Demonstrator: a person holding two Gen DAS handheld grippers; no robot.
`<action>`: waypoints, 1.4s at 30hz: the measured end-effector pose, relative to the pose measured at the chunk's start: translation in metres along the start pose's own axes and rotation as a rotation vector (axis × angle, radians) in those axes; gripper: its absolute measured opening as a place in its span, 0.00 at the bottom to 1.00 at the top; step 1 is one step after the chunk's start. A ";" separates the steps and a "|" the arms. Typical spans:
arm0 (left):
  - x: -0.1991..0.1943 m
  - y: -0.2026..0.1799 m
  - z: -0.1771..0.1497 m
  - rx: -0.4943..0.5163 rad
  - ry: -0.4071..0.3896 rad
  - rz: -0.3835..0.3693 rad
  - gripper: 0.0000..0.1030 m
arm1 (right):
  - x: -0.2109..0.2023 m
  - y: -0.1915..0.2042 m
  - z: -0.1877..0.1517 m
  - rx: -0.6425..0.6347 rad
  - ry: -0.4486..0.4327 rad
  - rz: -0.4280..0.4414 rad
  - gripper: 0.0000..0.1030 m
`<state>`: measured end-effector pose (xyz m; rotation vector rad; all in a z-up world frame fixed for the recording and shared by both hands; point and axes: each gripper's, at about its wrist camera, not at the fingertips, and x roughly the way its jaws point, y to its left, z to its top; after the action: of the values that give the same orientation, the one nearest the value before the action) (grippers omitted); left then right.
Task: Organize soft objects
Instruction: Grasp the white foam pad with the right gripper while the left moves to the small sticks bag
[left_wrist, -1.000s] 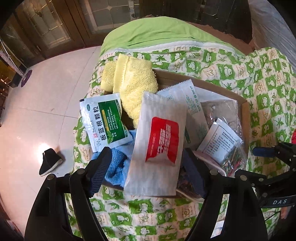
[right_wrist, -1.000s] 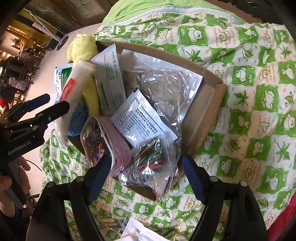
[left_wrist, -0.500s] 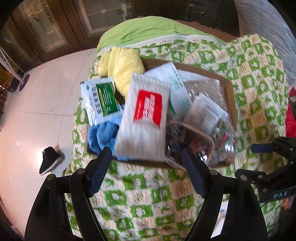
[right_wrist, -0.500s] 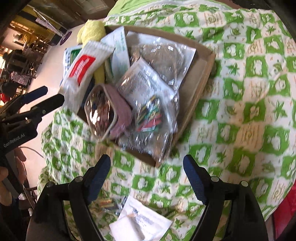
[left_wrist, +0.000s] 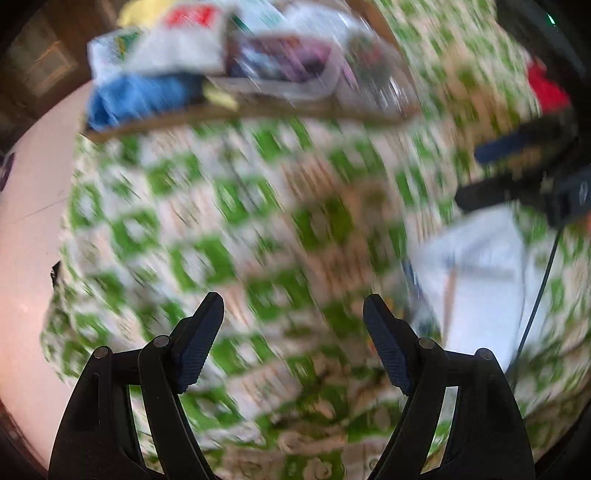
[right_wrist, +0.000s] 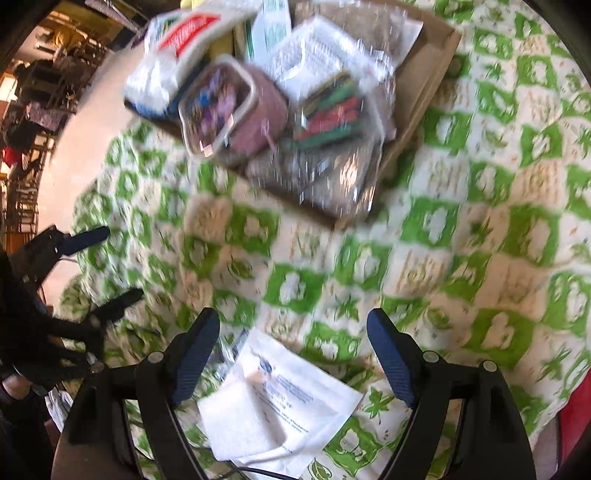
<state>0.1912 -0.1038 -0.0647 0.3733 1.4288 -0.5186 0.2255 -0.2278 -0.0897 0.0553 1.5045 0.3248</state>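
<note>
Over a bed cover with green and white squares: both hand-held grippers, pointing down. Left hand-held gripper with jaws standing wide apart, only the cover between them, nothing gripped. Right hand-held gripper also wide open and empty, its fingers apart above a white paper packet lying flat on the cover. Same packet probably the pale blur at the right side of the left wrist view, though very smeared there.

Farther away on the cover, a shallow cardboard box full of soft things: a white pouch with red label, a pink zip pouch with clear front, a clear bag with coloured sticks, a blue towel at the box corner. Well apart from both hand-held grippers, all of these.

At the left edge of the right wrist view, the other gripper, dark fingers spread.
</note>
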 end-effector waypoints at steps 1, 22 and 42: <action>0.005 -0.007 -0.005 0.022 0.015 -0.007 0.77 | 0.004 0.002 -0.002 -0.007 0.020 -0.002 0.80; 0.031 -0.079 -0.012 0.224 0.067 -0.096 0.77 | 0.016 0.025 -0.029 -0.061 0.111 -0.030 0.80; 0.044 0.009 -0.016 -0.061 0.074 -0.101 0.40 | 0.016 0.090 -0.057 -0.299 0.150 -0.011 0.80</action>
<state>0.1855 -0.0928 -0.1111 0.2749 1.5376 -0.5461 0.1544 -0.1470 -0.0880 -0.2190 1.5884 0.5519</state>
